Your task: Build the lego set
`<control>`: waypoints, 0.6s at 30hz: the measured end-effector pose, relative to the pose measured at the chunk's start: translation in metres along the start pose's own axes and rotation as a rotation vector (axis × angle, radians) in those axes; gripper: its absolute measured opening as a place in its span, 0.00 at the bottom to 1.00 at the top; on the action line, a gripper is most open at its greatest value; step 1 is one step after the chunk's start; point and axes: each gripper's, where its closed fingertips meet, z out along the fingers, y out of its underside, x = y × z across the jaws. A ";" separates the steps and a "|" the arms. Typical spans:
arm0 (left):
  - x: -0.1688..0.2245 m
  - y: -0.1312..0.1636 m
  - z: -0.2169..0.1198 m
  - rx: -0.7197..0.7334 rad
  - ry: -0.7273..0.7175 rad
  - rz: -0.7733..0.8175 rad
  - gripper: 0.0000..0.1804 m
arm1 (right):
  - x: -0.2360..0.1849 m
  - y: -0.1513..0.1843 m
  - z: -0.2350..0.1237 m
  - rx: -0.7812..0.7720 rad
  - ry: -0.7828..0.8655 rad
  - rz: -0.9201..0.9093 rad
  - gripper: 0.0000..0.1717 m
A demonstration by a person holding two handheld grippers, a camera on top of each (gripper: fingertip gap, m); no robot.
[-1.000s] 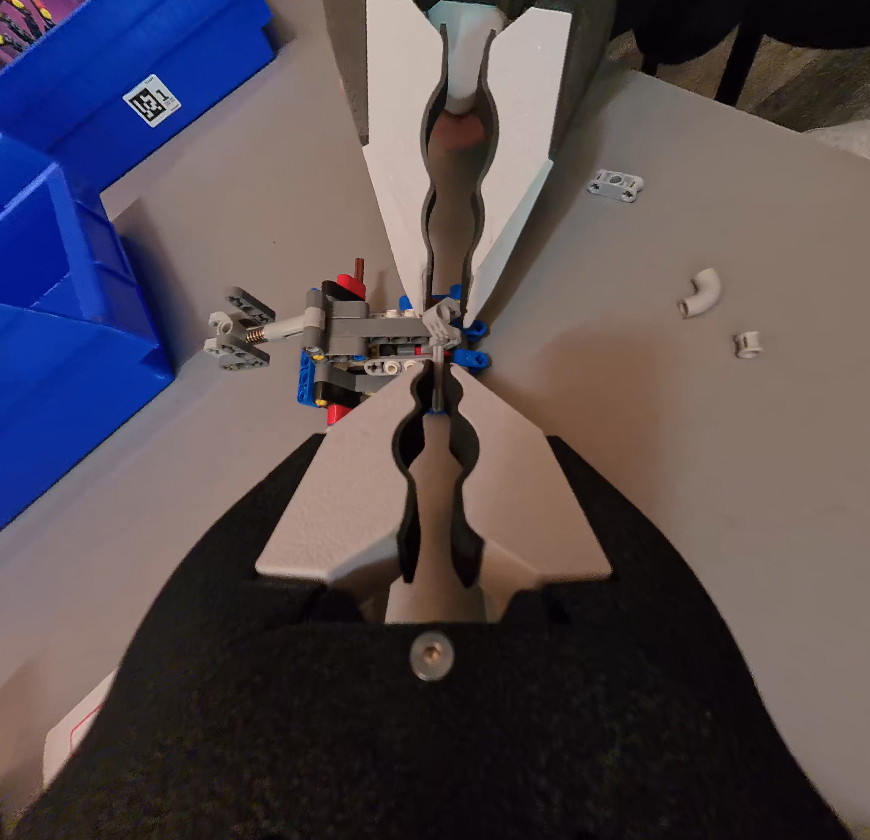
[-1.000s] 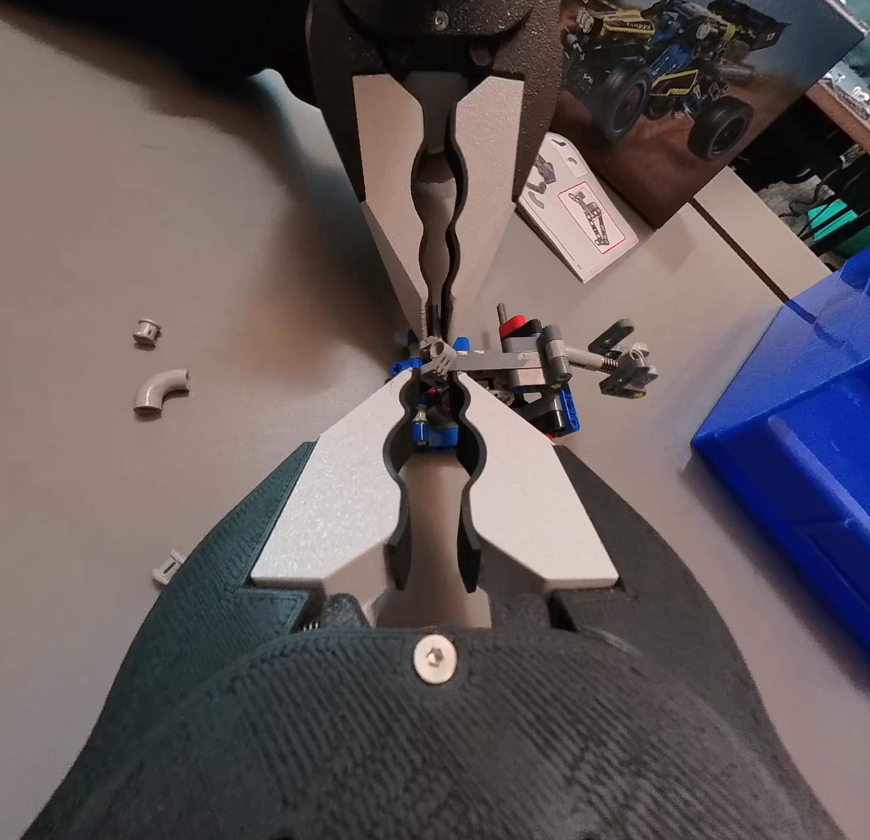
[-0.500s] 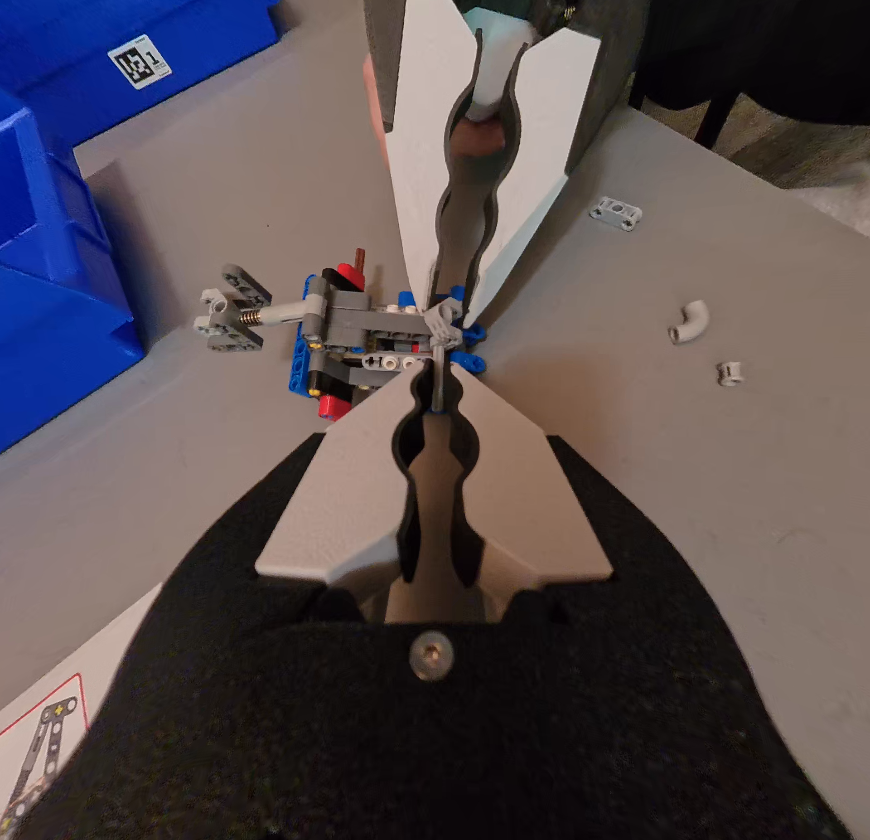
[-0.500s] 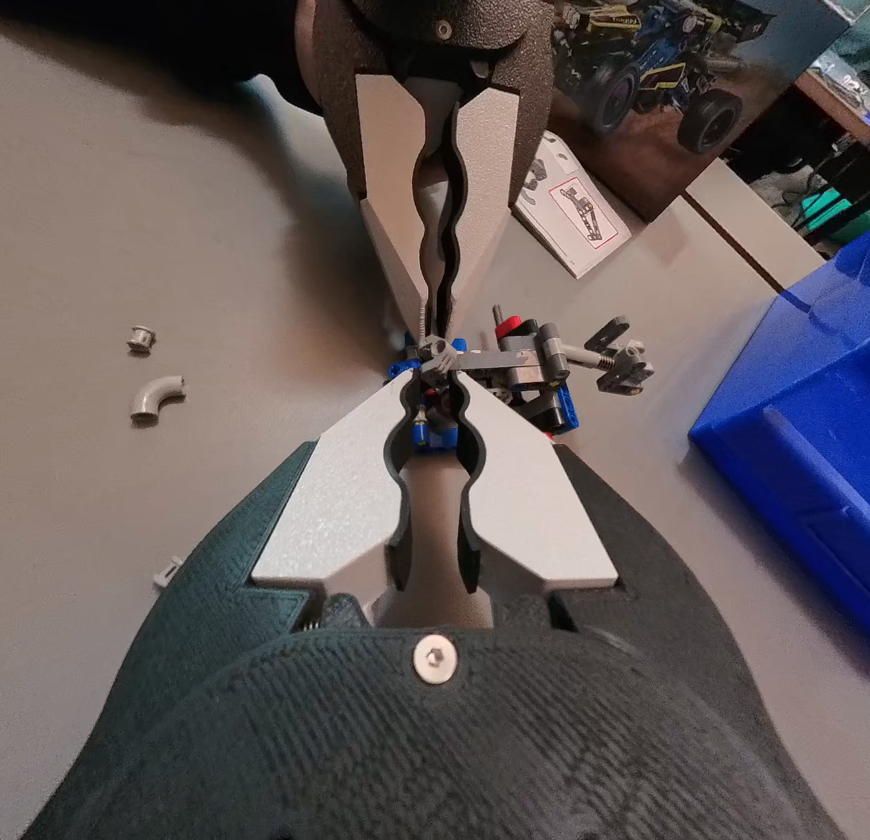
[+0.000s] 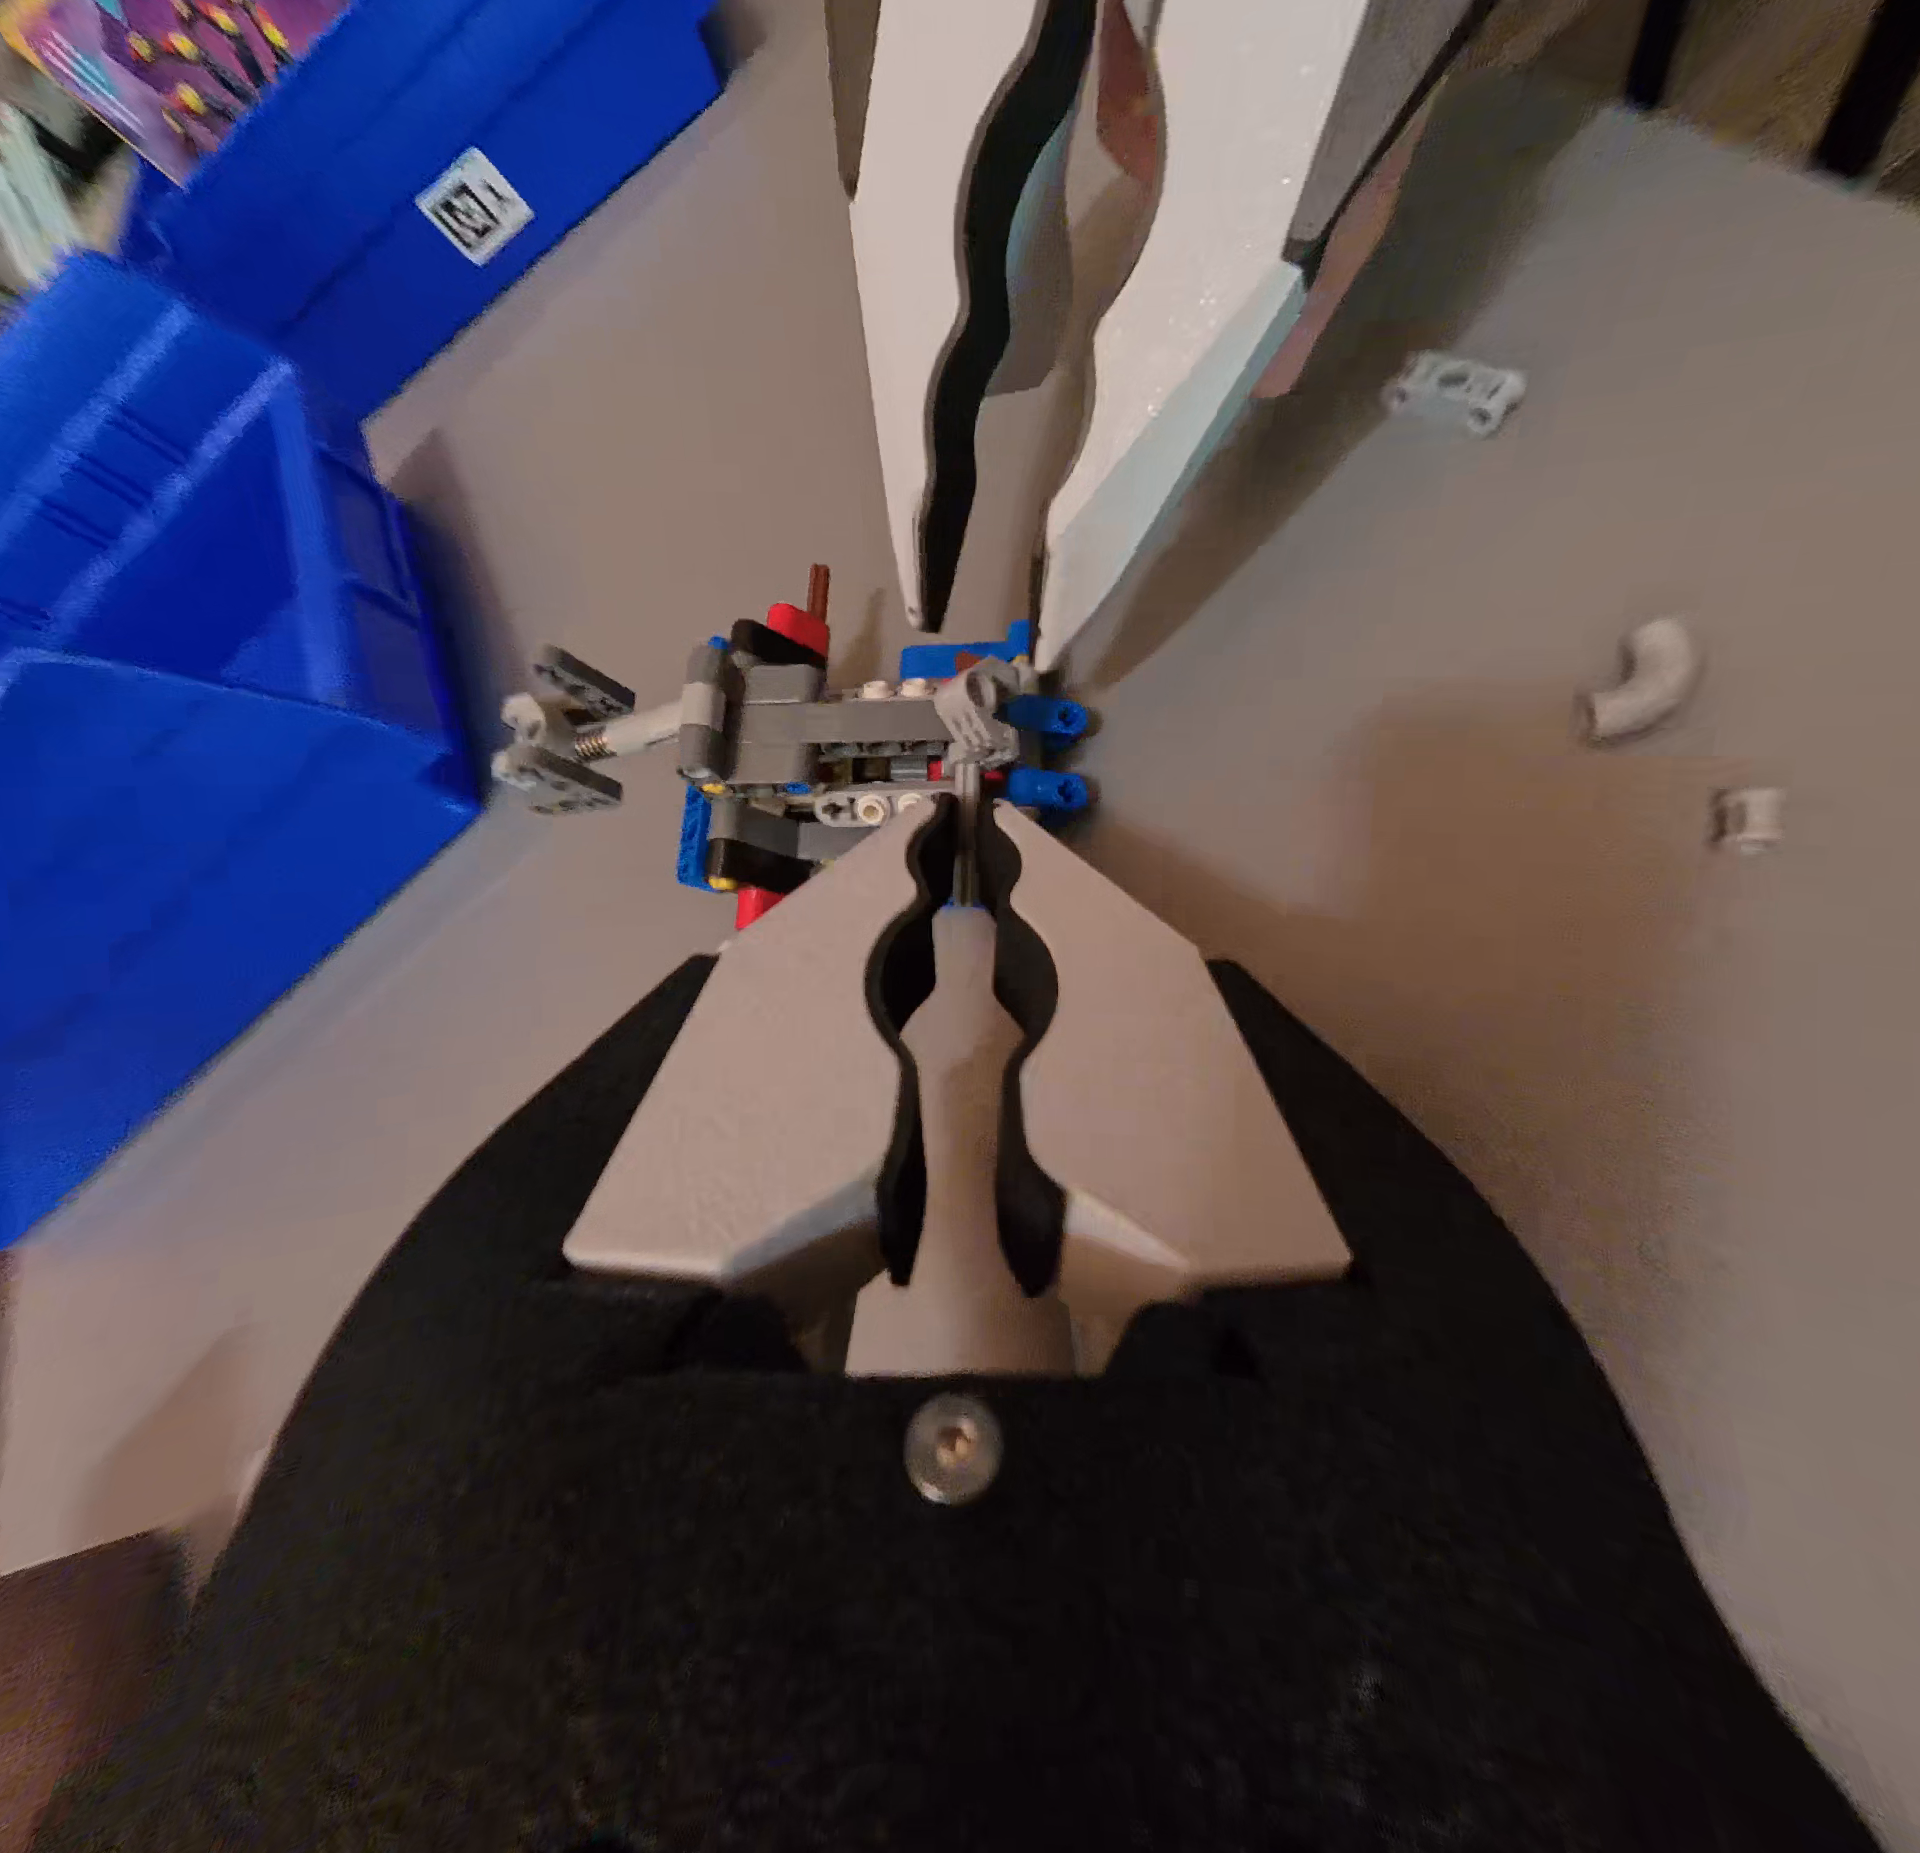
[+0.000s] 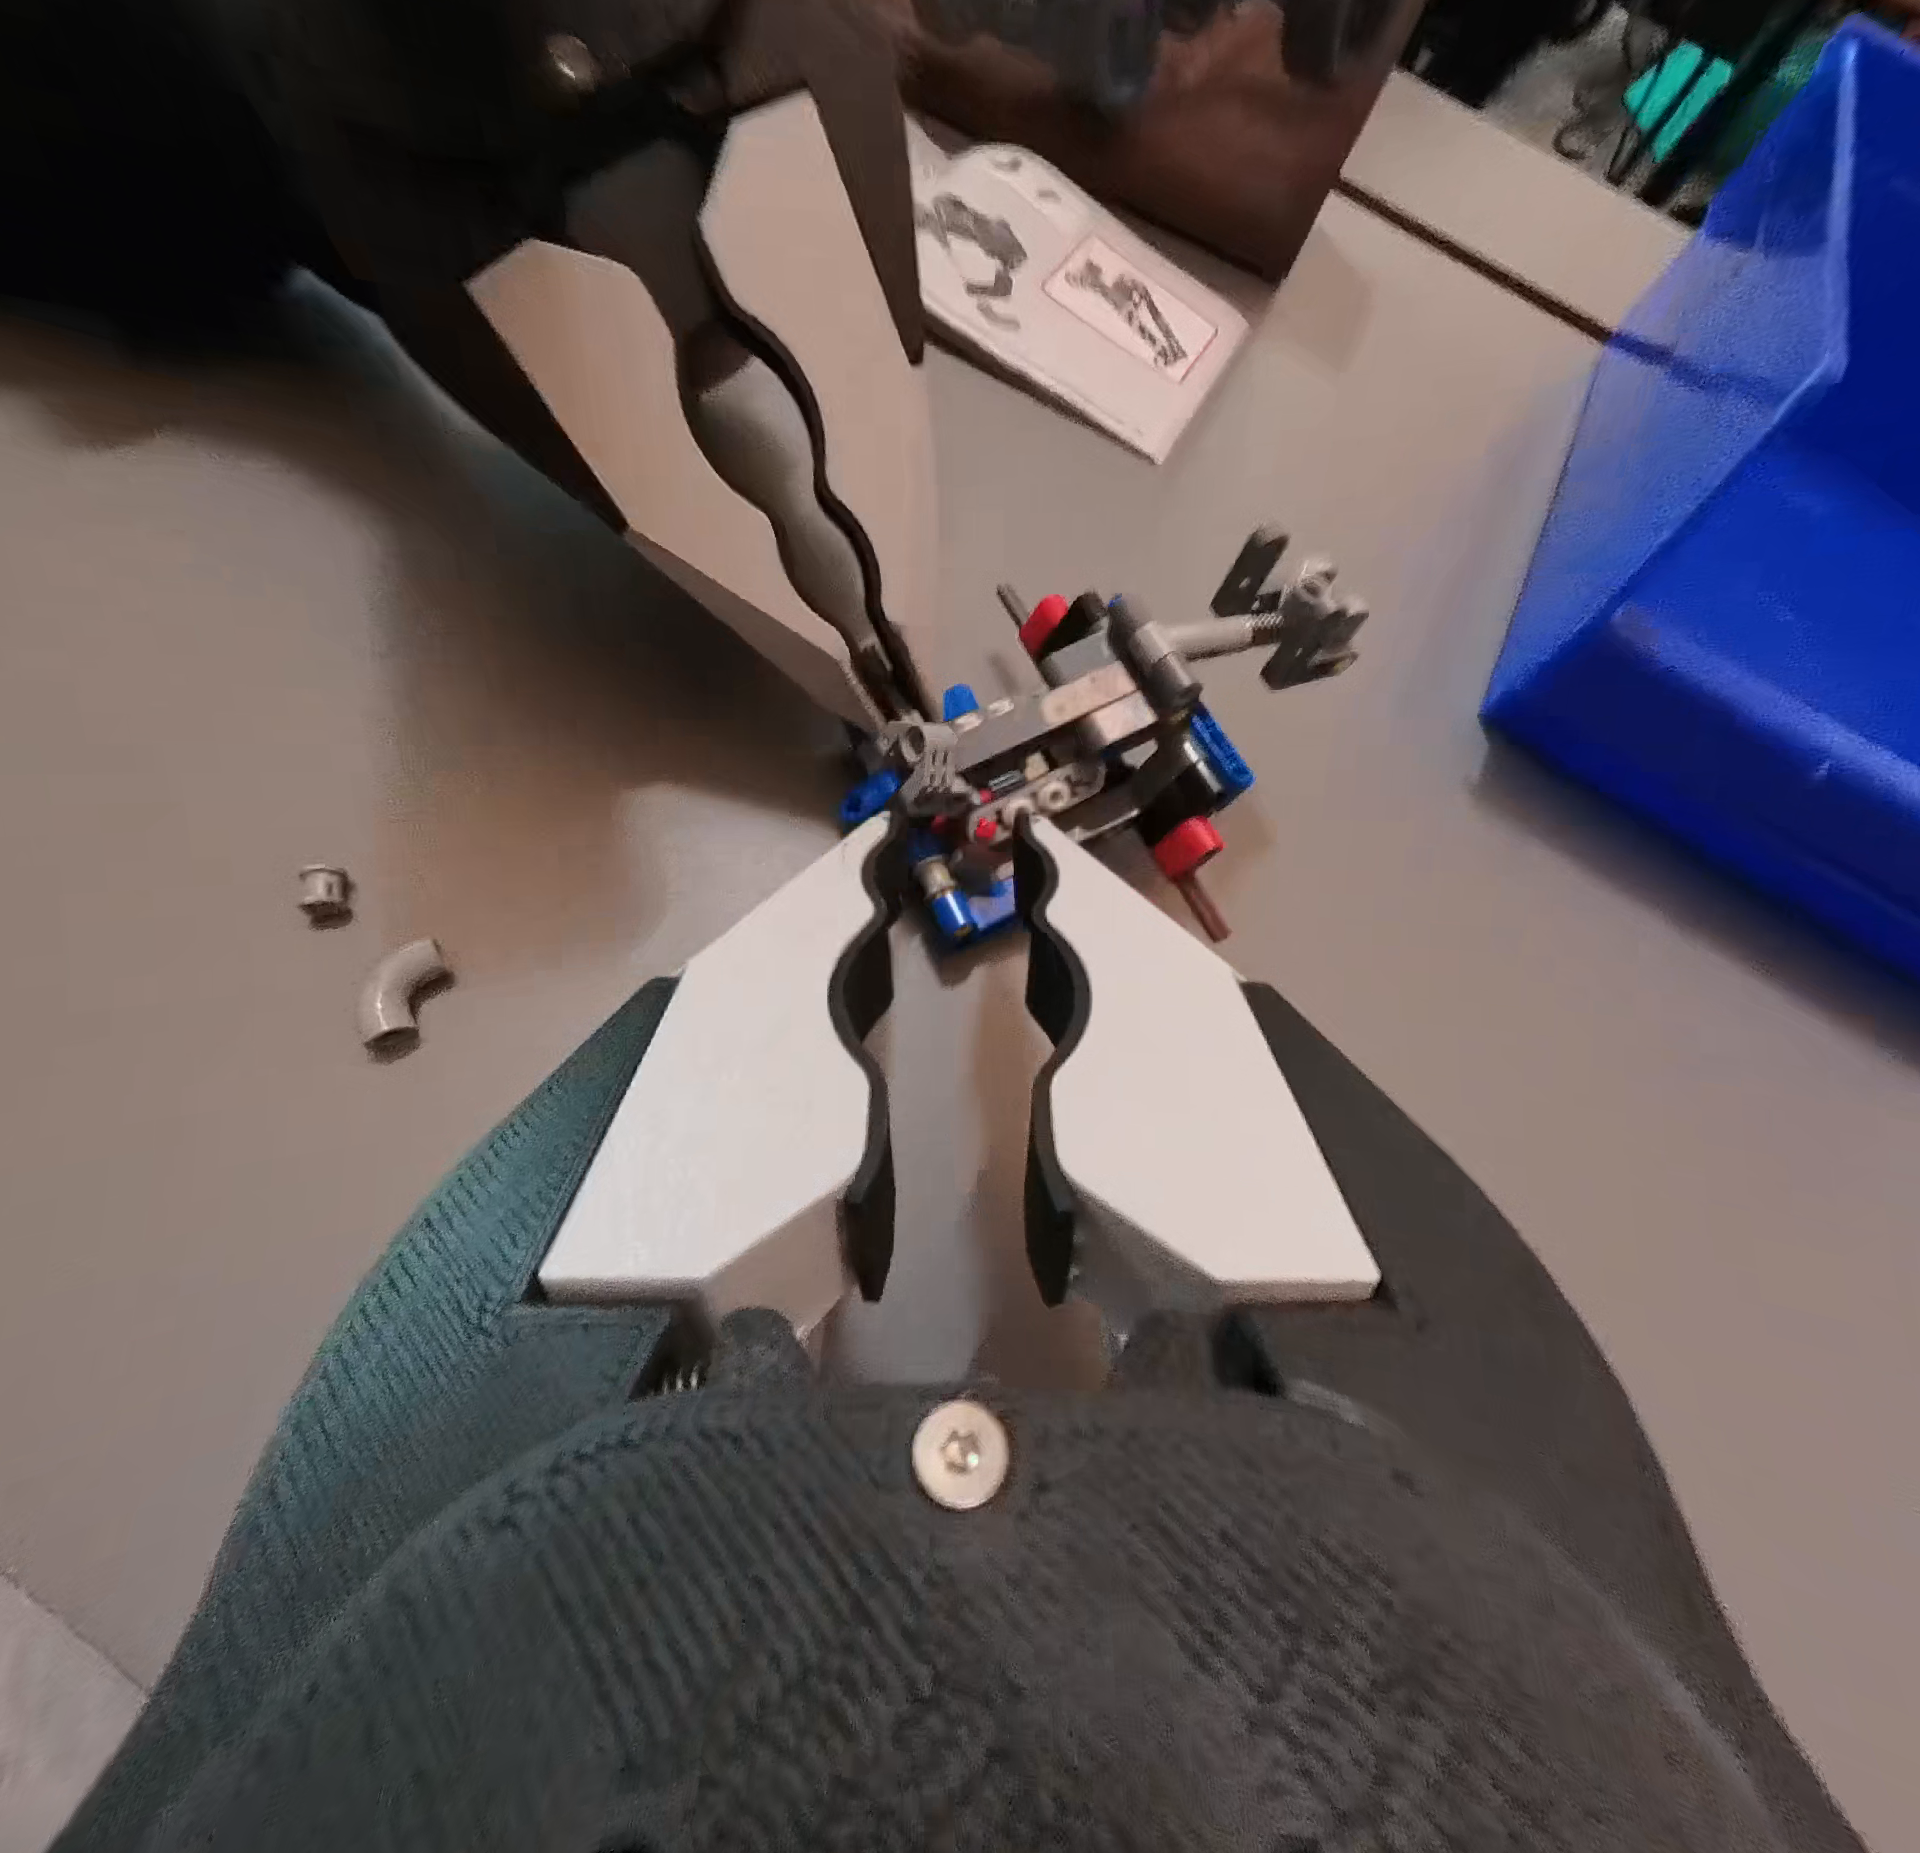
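The left gripper [image 5: 968, 829], tongs narrow, clamps a thin dark grey plastic axle [image 5: 968, 847] projecting from the grey, blue and red toy-brick assembly [image 5: 831, 743]. The right gripper [image 6: 956, 847], reaching from the opposite side, stands apart in its tongs, straddling the assembly's blue end without pressing it. The assembly rests on a smooth matte grey table [image 5: 1455, 972]. Glossy blue plastic bins [image 5: 187, 764] stand near; a curved grey tube piece [image 5: 1636, 681] lies apart.

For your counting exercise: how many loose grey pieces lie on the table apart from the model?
3 in the left wrist view: plate far right, elbow below it, bush lowest. Others may be hidden.
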 end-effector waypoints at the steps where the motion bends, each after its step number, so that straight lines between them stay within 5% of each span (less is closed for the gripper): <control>1: -0.002 0.000 0.000 -0.015 -0.055 0.069 0.00 | -0.001 0.002 0.001 -0.013 0.011 0.012 0.10; 8: -0.008 -0.003 -0.002 -0.160 -0.380 0.574 0.00 | 0.001 -0.010 0.003 0.033 0.091 0.242 0.12; 15: -0.010 -0.006 -0.002 -0.180 -0.442 0.674 0.00 | -0.001 -0.012 0.000 0.067 0.207 0.422 0.11; 18: -0.008 -0.008 0.000 -0.180 -0.438 0.671 0.00 | -0.005 -0.020 0.001 0.075 0.284 0.305 0.07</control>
